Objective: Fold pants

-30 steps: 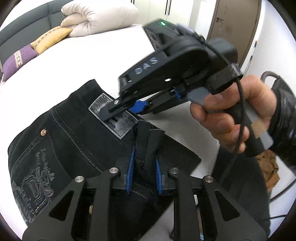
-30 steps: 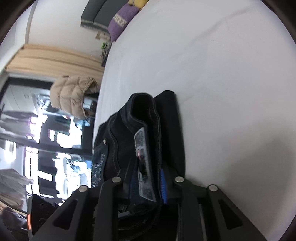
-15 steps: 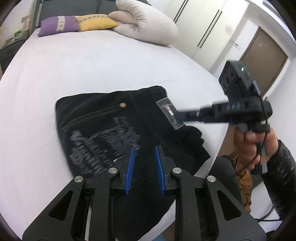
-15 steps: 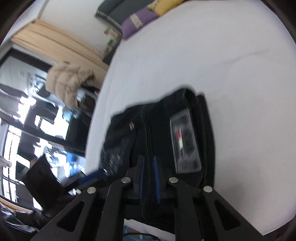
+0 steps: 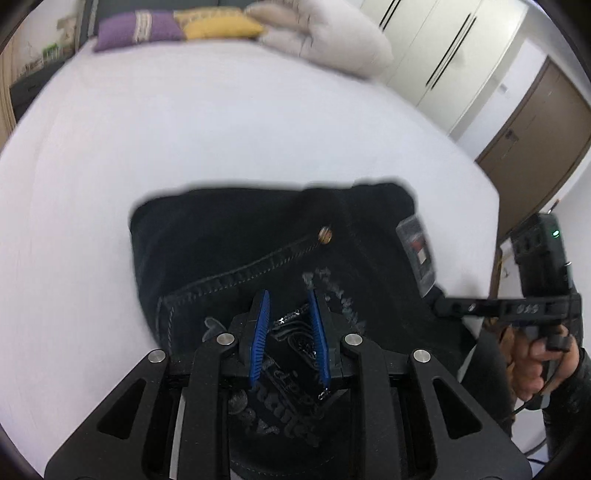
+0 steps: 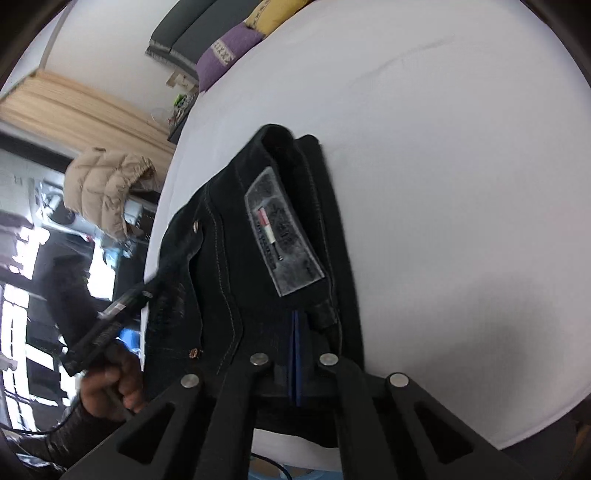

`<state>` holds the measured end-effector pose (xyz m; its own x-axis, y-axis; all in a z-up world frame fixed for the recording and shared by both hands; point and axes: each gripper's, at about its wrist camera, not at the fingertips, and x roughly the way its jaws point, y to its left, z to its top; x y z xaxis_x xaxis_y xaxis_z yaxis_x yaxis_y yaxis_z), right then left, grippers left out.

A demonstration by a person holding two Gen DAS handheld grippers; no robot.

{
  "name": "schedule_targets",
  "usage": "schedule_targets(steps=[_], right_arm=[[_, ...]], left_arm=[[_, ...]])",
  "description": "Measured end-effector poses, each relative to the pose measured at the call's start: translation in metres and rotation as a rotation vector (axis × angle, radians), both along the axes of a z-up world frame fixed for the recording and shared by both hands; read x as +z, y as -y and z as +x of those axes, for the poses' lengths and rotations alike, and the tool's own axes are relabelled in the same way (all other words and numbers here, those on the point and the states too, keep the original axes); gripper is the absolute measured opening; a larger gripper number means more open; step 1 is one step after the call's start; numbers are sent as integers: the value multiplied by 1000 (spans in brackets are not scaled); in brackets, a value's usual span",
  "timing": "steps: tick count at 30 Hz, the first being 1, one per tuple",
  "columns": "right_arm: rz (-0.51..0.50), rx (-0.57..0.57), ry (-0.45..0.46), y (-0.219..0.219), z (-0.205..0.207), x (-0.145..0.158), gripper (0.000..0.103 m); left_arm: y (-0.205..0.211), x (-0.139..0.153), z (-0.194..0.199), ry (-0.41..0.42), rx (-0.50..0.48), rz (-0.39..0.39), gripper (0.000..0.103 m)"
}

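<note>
The black jeans (image 5: 258, 243) lie folded in a compact stack on the white bed (image 5: 147, 129), with a grey waistband label (image 5: 415, 247) at the right. My left gripper (image 5: 288, 314) hovers just above the printed back pocket, fingers apart, holding nothing. The right gripper shows at the far right of the left wrist view (image 5: 480, 306), near the stack's right edge. In the right wrist view the jeans (image 6: 229, 258) and label (image 6: 282, 236) lie ahead, and my right gripper (image 6: 295, 328) has its blue pads pressed together with nothing between them.
Purple (image 5: 140, 31) and yellow (image 5: 218, 26) cushions and a beige duvet (image 5: 325, 44) sit at the head of the bed. A wardrobe and brown door (image 5: 535, 122) stand to the right. A tan puffer jacket (image 6: 107, 184) hangs beyond the bed's edge.
Both grippers have let go of the jeans and pulled back. The left one opened and rose above the stack. The right one shut empty and drew toward the stack's right end.
</note>
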<state>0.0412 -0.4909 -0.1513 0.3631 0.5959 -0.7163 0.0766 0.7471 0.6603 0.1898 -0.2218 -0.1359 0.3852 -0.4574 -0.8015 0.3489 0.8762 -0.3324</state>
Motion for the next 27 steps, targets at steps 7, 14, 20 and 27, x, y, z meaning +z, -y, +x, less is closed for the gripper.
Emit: schedule_targets(steps=[7,14,20,27], right_arm=[[87,-54,10,12,-9,-14,0],[31,-70,16,4,-12,-7,0],[11,-98,19,1,-19,-3,0],[-39,-120,39,-5,-28,9,0]], left_arm=[[8,-3,-32,35,-23,134,21],[10,4,-50,42,-34,161,21],[21,5,-62,49,-36,165,21],[18,4,-72,51,-32,191,21]])
